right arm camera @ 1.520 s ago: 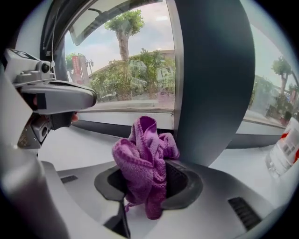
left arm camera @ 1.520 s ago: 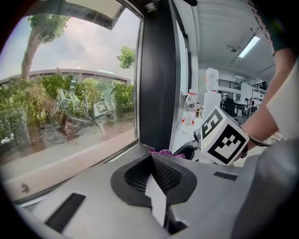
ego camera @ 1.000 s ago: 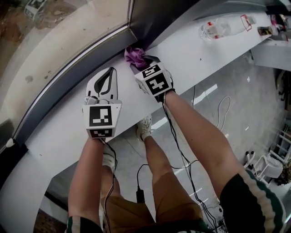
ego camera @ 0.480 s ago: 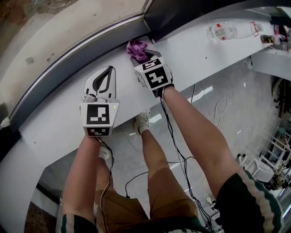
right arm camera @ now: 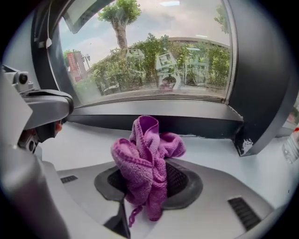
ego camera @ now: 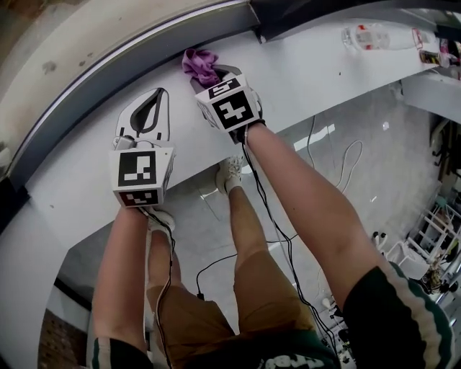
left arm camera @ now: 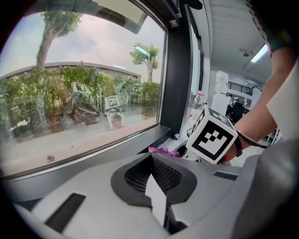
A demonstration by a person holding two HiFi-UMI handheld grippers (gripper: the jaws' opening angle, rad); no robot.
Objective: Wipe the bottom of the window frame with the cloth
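A purple cloth (right arm camera: 145, 156) is bunched up between the jaws of my right gripper (right arm camera: 150, 179), which is shut on it. In the head view the cloth (ego camera: 199, 63) sits at the dark grey bottom rail of the window frame (ego camera: 101, 72), a little left of the dark corner post (ego camera: 288, 14). I cannot tell whether it touches the rail (right arm camera: 154, 122). My left gripper (ego camera: 160, 94) rests on the white sill (ego camera: 302, 68) to the left, shut and holding nothing. Seen from the left gripper (left arm camera: 152, 158), the cloth (left arm camera: 163, 151) and the right gripper's marker cube (left arm camera: 212, 135) lie ahead to the right.
A clear plastic bottle (ego camera: 371, 34) lies on the sill far to the right, with small items beyond it. Below the sill are the person's legs, trailing cables (ego camera: 288, 252) and a grey floor. Glass fills the space above the rail.
Both grippers have shifted left along the sill, away from the corner post. The cloth stays in the right gripper, close to the rail.
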